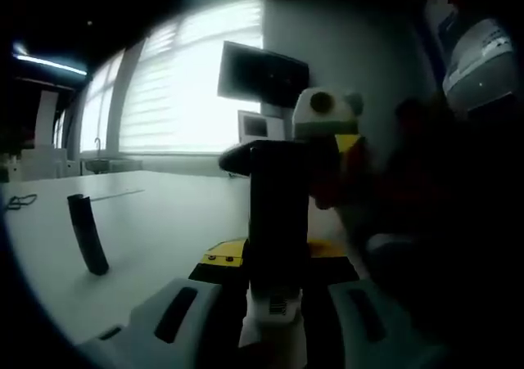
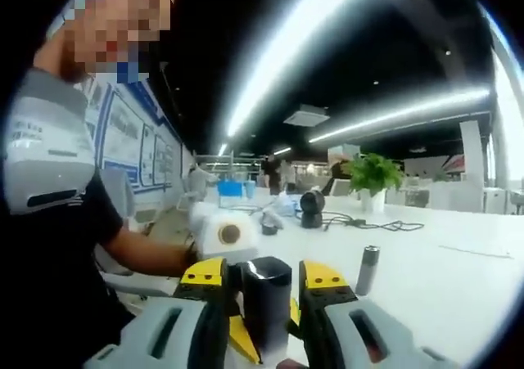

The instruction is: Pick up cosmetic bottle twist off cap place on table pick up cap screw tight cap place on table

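Observation:
In the left gripper view a tall black cosmetic bottle (image 1: 278,213) with a white label at its base stands upright between my left gripper's (image 1: 274,258) yellow-tipped jaws, which are shut on it. The right gripper (image 1: 266,158) comes in from the far side and closes around the bottle's top. In the right gripper view the black cap end of the bottle (image 2: 266,294) sits between my right gripper's (image 2: 264,277) yellow-tipped jaws, which press on both its sides. Just behind it is the left gripper (image 2: 219,236), held by a person's hand.
A white table (image 1: 155,222) lies below, with a black cylinder (image 1: 87,234) standing on it to the left. In the right gripper view a small silver bottle (image 2: 368,269) stands on the table (image 2: 442,279), with cables, a black device (image 2: 311,208) and a plant (image 2: 372,175) farther back.

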`<state>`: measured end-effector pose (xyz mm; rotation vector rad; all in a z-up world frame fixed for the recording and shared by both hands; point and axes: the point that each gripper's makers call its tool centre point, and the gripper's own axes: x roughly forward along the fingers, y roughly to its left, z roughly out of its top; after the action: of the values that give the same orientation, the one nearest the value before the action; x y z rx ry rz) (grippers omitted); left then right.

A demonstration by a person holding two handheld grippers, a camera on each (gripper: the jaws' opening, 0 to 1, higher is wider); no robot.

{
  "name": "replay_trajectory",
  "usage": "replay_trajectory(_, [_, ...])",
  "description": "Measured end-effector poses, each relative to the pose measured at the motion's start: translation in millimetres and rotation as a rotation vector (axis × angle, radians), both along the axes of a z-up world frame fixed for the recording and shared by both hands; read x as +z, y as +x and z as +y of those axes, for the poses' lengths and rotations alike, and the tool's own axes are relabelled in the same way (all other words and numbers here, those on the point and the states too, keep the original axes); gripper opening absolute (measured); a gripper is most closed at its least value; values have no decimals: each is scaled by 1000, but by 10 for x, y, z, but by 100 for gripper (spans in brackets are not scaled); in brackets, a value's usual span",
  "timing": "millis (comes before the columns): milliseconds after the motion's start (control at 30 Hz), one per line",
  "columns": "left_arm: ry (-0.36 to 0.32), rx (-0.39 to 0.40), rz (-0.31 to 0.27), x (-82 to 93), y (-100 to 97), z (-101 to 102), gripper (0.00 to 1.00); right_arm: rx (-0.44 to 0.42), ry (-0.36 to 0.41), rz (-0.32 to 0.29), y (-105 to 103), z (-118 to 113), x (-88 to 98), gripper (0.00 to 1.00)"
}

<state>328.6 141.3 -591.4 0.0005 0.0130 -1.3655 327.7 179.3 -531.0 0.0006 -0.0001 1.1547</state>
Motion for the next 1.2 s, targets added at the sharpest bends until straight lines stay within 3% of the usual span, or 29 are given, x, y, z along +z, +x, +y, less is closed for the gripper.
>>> replay_trajectory(33, [0,2,0,1,1,0,15,-41,1,29,26,-15,-15,28])
replay_trajectory(100, [1,12,-4,2,7,5,15,-93,-26,-14,28,-20,-1,28])
replay_trajectory(333, [6,34,-14,1,8,9,15,-240,-16,36,37,-13,-25,27])
replay_trajectory(733, [39,175,-50,5,145,57,15,-499,23,90,167,-78,-59,25])
replay_trajectory(833, [38,201,-33,-4,164,65,15,-533,15,73,187,-56,-83,25])
replay_trajectory(1033, [38,223,-47,0,167,72,15,-636,-75,-34,221,-83,-75,23])
replay_trajectory(1200, [26,249,-8,-5,198,92,15,-682,-98,-91,204,-30,-62,17])
